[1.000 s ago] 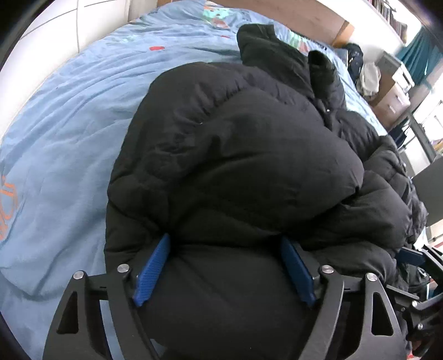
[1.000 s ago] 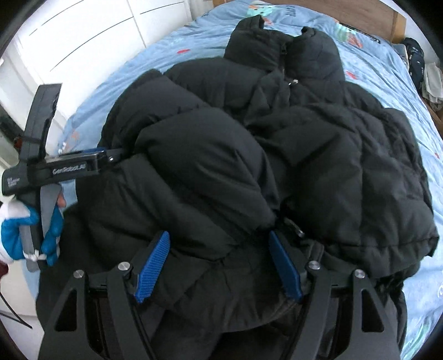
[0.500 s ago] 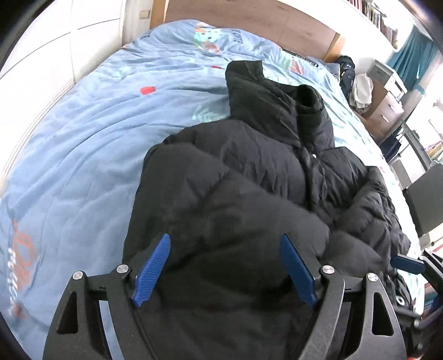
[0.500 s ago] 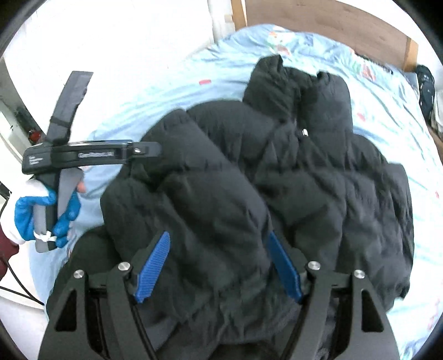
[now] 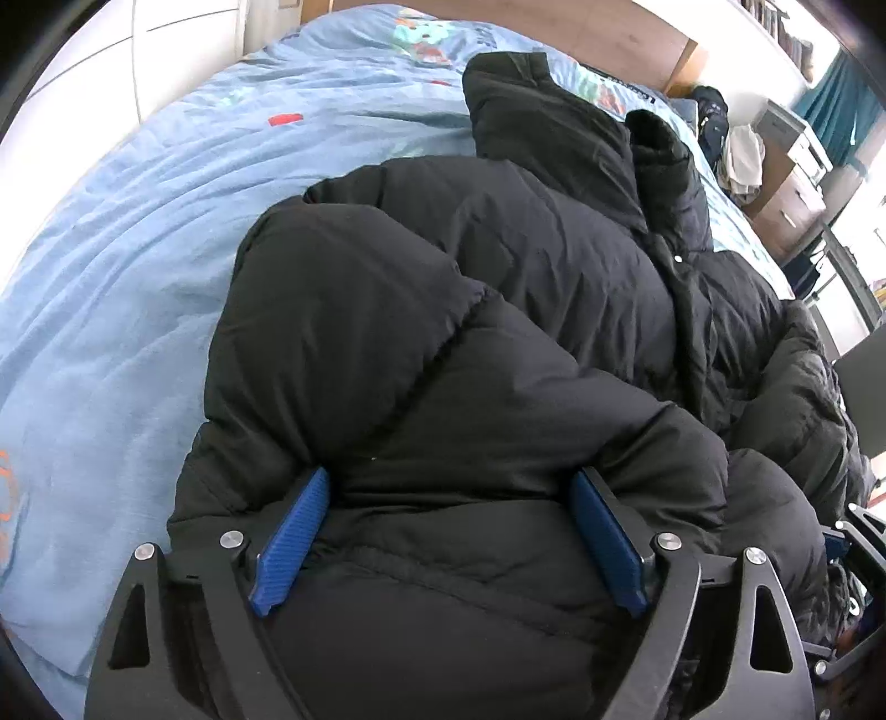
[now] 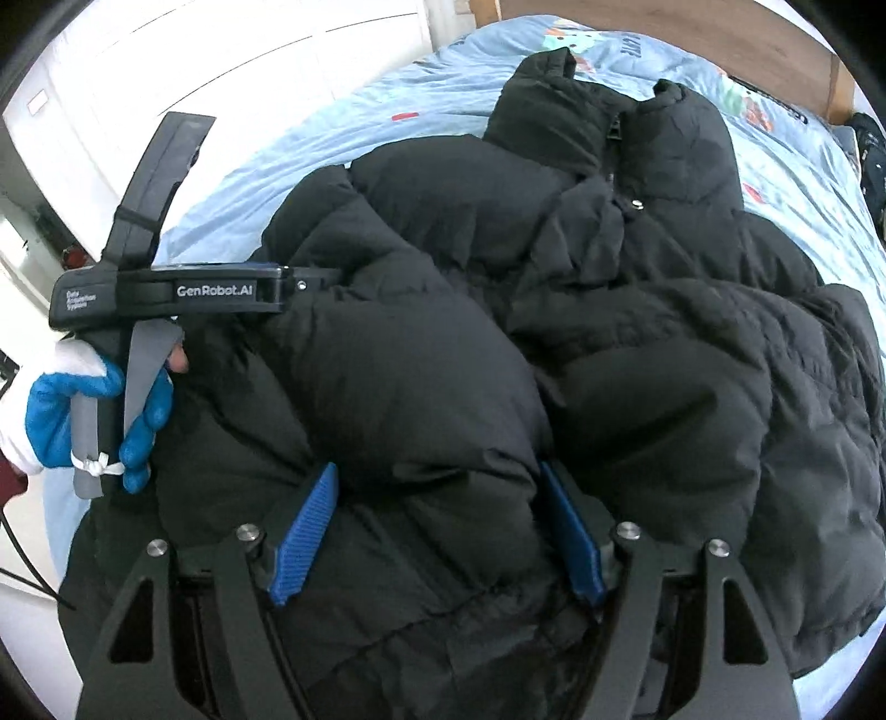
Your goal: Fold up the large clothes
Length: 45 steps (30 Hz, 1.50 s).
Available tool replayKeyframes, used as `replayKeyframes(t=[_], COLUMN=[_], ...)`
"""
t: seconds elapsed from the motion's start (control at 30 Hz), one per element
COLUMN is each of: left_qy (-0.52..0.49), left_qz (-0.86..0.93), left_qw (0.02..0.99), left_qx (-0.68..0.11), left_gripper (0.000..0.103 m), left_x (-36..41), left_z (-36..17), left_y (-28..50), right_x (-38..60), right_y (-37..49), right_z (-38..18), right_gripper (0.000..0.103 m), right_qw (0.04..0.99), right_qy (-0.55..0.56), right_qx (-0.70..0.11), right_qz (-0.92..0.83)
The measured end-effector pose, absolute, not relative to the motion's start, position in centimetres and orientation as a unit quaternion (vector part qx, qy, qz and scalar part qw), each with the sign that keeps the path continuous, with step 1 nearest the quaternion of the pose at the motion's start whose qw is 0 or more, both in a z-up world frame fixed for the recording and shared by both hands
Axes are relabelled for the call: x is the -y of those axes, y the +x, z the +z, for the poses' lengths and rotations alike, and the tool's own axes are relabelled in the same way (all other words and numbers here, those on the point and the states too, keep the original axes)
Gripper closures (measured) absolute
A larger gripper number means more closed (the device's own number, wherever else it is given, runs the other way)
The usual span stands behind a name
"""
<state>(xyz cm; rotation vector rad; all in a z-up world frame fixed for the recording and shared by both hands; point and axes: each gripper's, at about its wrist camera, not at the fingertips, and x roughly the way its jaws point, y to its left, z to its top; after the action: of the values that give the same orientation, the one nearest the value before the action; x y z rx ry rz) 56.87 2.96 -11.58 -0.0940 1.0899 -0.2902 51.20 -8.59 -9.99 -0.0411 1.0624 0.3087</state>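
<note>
Nearest, the left gripper (image 5: 451,534) straddles a puffed fold at the near hem of the black puffer jacket (image 5: 498,332); its jaws are opening, with padding bulging between the blue pads (image 5: 290,540). The right gripper (image 6: 437,531) likewise brackets a thick roll of the same jacket, its fingers (image 6: 304,534) set wide with the fabric swelling between them; whether they pinch it cannot be told. In the right wrist view, a blue-and-white gloved hand (image 6: 83,410) grips the handle of the left gripper at the jacket's left edge. The jacket lies bunched on the light blue bedspread (image 5: 138,277), collar (image 6: 609,111) farthest away. Beyond it stand a wooden headboard (image 5: 581,27) and white cupboard doors (image 6: 249,72).
</note>
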Motion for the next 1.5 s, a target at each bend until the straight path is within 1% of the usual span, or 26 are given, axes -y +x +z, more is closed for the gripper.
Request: replayKeyframes(t=[0.17, 0.3, 0.57, 0.7, 0.87, 1.0, 1.1, 1.23, 1.3, 1.5], left_qy=[-0.042, -0.050, -0.085, -0.111, -0.141, -0.165, -0.196, -0.292, -0.307, -0.355], left_qz=[-0.136, -0.137, -0.127, -0.131, -0.144, -0.148, -0.140, -0.143, -0.148, -0.163], left_qw=[0.840, 0.837, 0.846, 0.853, 0.853, 0.855, 0.851, 0.827, 0.824, 0.798], left_qx=[-0.523, -0.527, -0.511, -0.492, -0.482, -0.469, -0.466, -0.460, -0.454, -0.460], left_gripper=[0.016, 0.016, 0.016, 0.016, 0.016, 0.015, 0.014, 0.014, 0.014, 0.014], left_x=[-3.0, -3.6, -5.7, -6.0, -4.7, -3.5, -3.0, -3.2, -2.5, -0.2], left_z=[-10.9, -9.3, -5.4, -3.3, -2.7, -3.2, -4.6, -7.1, -8.0, -11.6], left_y=[56.6, 56.3, 56.9, 59.5, 65.2, 70.2, 74.3, 79.2, 81.1, 84.8], right_x=[8.7, 9.3, 13.9, 16.7, 20.6, 23.7, 25.9, 28.3, 29.4, 31.3], right_y=[51.3, 51.5, 51.4, 53.1, 57.7, 62.8, 67.2, 72.4, 74.8, 79.8], right_z=[-9.8, -8.8, -4.7, -2.5, -0.4, 0.4, -0.1, -1.7, -3.1, -6.4], right_gripper=[0.030, 0.030, 0.030, 0.030, 0.030, 0.027, 0.026, 0.025, 0.023, 0.021], right_qw=[0.846, 0.839, 0.857, 0.873, 0.894, 0.909, 0.915, 0.915, 0.912, 0.902], right_qy=[-0.019, -0.016, -0.014, -0.005, 0.001, 0.029, 0.069, 0.138, 0.175, 0.225], right_qx=[-0.509, -0.517, -0.490, -0.467, -0.434, -0.408, -0.392, -0.376, -0.369, -0.367], right_qz=[0.158, 0.170, 0.162, 0.143, 0.107, 0.080, 0.066, 0.053, 0.048, 0.023])
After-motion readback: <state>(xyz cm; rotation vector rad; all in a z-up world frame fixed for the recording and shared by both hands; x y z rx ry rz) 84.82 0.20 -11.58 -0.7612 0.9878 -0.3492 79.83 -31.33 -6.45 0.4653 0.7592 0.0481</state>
